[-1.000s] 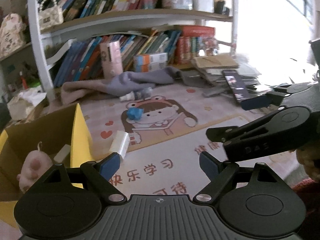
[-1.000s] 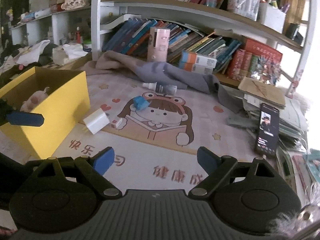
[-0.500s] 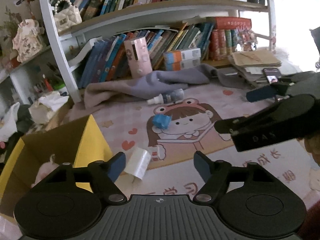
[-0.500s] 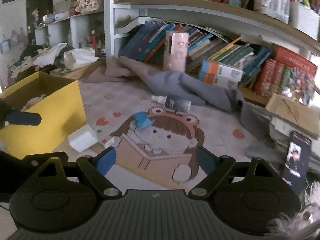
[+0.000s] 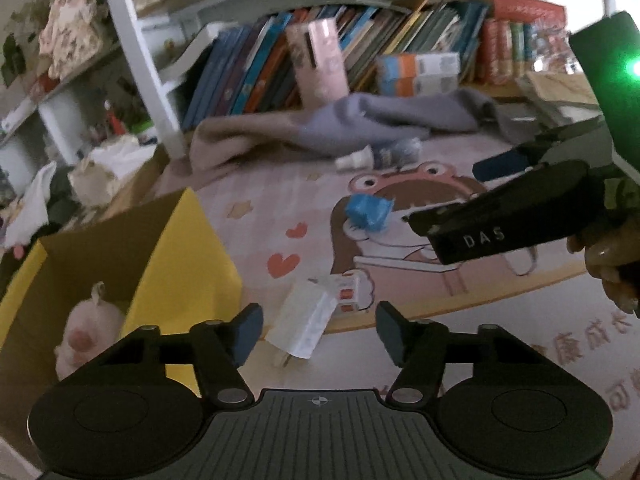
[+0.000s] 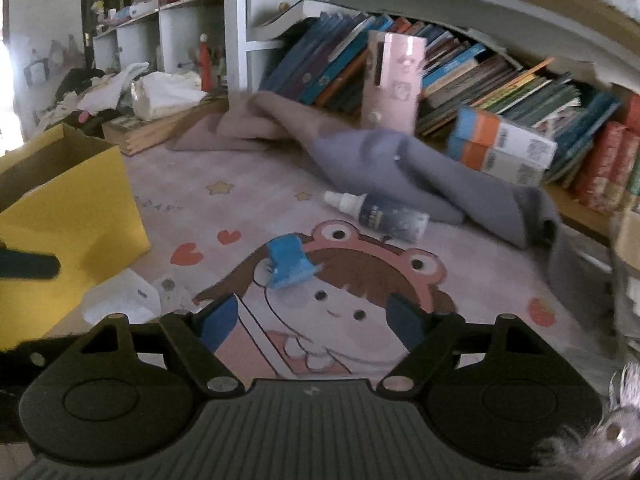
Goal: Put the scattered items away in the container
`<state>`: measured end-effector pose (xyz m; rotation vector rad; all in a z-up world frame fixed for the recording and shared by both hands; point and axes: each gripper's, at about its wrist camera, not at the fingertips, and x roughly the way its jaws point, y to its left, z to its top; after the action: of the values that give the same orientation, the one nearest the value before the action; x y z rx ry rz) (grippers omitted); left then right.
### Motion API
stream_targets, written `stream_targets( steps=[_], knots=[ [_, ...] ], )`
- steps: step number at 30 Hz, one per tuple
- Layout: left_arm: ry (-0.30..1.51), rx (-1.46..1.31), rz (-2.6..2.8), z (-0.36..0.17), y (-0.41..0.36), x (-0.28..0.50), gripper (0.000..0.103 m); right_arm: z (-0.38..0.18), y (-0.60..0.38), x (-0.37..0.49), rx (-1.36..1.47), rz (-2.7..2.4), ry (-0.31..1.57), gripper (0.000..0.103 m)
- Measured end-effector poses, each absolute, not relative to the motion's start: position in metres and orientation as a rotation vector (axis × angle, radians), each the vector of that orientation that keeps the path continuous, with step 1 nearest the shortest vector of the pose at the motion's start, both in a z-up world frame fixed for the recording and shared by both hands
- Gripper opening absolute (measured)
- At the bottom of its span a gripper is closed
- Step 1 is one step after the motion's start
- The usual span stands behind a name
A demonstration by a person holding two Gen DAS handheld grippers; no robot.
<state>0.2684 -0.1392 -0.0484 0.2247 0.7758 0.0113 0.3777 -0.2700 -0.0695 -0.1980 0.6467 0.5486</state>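
Observation:
A yellow cardboard box (image 5: 188, 248) stands at the left with a pink plush toy (image 5: 86, 332) inside; the box also shows in the right wrist view (image 6: 80, 208). A white charger plug (image 5: 306, 320) lies on the mat just ahead of my open, empty left gripper (image 5: 318, 332). A blue clip (image 6: 288, 262) lies on the cartoon mat just ahead of my open, empty right gripper (image 6: 314, 320). A small dark bottle with a white cap (image 6: 380, 212) lies beyond it. The right gripper's body (image 5: 512, 216) crosses the left wrist view.
A grey-and-tan cloth (image 6: 400, 164) lies crumpled against the bookshelf. A pink box (image 6: 394, 80) and an orange-blue carton (image 6: 500, 144) stand before the books. Clutter and white cloths (image 6: 160, 92) sit at the back left.
Both grippers have moved forward and lower toward the mat. The charger plug now sits close before the left gripper, and the blue clip close before the right gripper.

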Motion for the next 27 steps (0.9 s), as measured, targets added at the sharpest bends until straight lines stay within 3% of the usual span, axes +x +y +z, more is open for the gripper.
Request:
stream_targets(
  steps=[3, 12, 17, 20, 24, 27],
  knots=[
    [0.807, 0.212, 0.039, -0.058, -0.138, 0.279, 0.051, -0.079, -0.257, 0.392, -0.220, 0.586, 0.640, 0.079],
    [0.825, 0.214, 0.107, -0.071, -0.135, 0.294, 0.051, -0.110, -0.226, 0.429, -0.270, 0.628, 0.645, 0.076],
    [0.842, 0.200, 0.102, -0.075, -0.131, 0.302, 0.041, -0.118, -0.219, 0.439, -0.262, 0.631, 0.660, 0.070],
    [0.843, 0.201, 0.103, -0.076, -0.132, 0.303, 0.040, -0.120, -0.216, 0.442, -0.254, 0.638, 0.667, 0.063],
    [0.846, 0.199, 0.112, -0.075, -0.131, 0.302, 0.026, -0.122, -0.217, 0.443, -0.228, 0.665, 0.672, 0.042],
    [0.851, 0.180, 0.108, -0.073, -0.129, 0.301, 0.025, -0.119, -0.218, 0.442, -0.228, 0.667, 0.672, 0.039]
  ],
)
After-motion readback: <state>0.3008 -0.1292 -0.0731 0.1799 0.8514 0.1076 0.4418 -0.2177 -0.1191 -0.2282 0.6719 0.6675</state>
